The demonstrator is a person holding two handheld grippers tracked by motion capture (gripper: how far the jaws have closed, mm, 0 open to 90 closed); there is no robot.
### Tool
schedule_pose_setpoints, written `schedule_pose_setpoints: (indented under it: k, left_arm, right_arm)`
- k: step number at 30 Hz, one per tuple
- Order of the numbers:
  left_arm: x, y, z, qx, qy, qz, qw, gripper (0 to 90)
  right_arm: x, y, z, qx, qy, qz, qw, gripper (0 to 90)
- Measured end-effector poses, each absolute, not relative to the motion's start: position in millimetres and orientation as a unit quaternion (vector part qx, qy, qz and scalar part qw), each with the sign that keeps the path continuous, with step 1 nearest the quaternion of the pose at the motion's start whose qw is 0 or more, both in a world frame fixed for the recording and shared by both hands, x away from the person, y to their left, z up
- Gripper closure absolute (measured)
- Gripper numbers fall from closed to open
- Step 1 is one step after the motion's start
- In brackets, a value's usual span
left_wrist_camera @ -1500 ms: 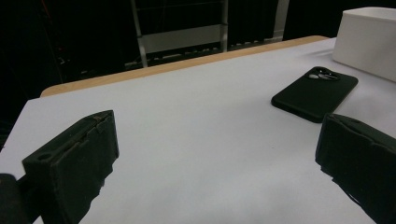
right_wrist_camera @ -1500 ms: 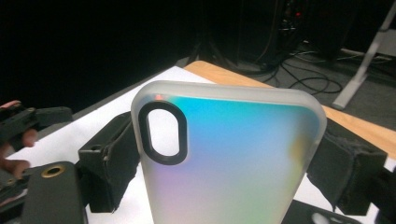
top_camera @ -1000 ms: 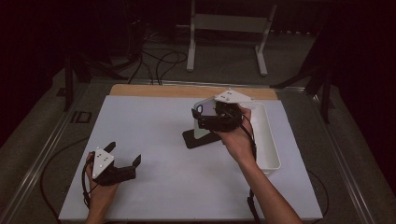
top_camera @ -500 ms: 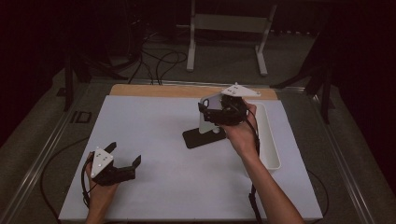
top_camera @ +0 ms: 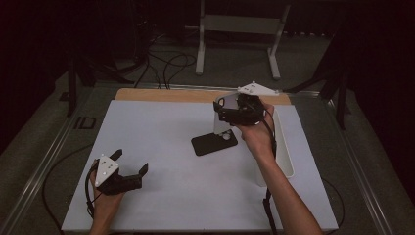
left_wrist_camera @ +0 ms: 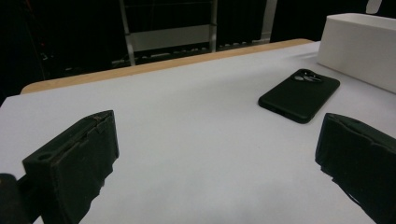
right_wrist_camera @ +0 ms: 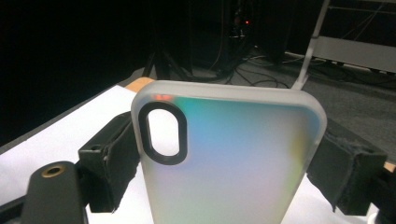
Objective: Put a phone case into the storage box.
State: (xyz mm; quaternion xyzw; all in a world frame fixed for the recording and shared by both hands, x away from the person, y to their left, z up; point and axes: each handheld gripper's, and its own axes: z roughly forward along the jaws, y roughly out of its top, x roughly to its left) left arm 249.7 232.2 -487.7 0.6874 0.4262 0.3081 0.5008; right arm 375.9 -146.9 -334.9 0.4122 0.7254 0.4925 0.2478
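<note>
So right now the right hand-held gripper (top_camera: 230, 110) is clamped on a frosted translucent phone case (right_wrist_camera: 224, 158), jaws pressing on its two long edges, camera cutout up top. In the high view the case (top_camera: 219, 126) hangs upright in the air, just above the black phone (top_camera: 214, 142) lying face down on the white worktop (top_camera: 161, 147), roughly at 3 o'clock from the worktop's middle. The long white tray (top_camera: 284, 152) sits just past it toward the right edge.

The left hand-held gripper (top_camera: 131, 167) is parked down at about 7 o'clock, jaws spread wide with nothing between them. From its view the phone (left_wrist_camera: 299, 94) is well ahead of it and the white tray (left_wrist_camera: 359, 46) is further back.

My guess is that the case is headed onto the phone. If so, I'd tilt it flat first, line the cutout up with the phone's camera bump, and seat one corner before pushing the rest down. The edge grip looks fine, but squeezing harder could bow a soft case. The free gripper could pin the phone so it doesn't skate.

Brands or writing: nothing I can read anywhere on the case, phone or tray.
</note>
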Motion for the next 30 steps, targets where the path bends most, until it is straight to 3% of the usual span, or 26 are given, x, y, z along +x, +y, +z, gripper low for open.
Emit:
schedule_pose_setpoints:
  k: [30]
  left_arm:
    - [249.2,232.7,-486.5,0.685,0.429,0.316,0.497,0.2]
  right_arm:
    - [401.0,-172.3,-331.1,0.442,0.703,0.484,0.277,17.2]
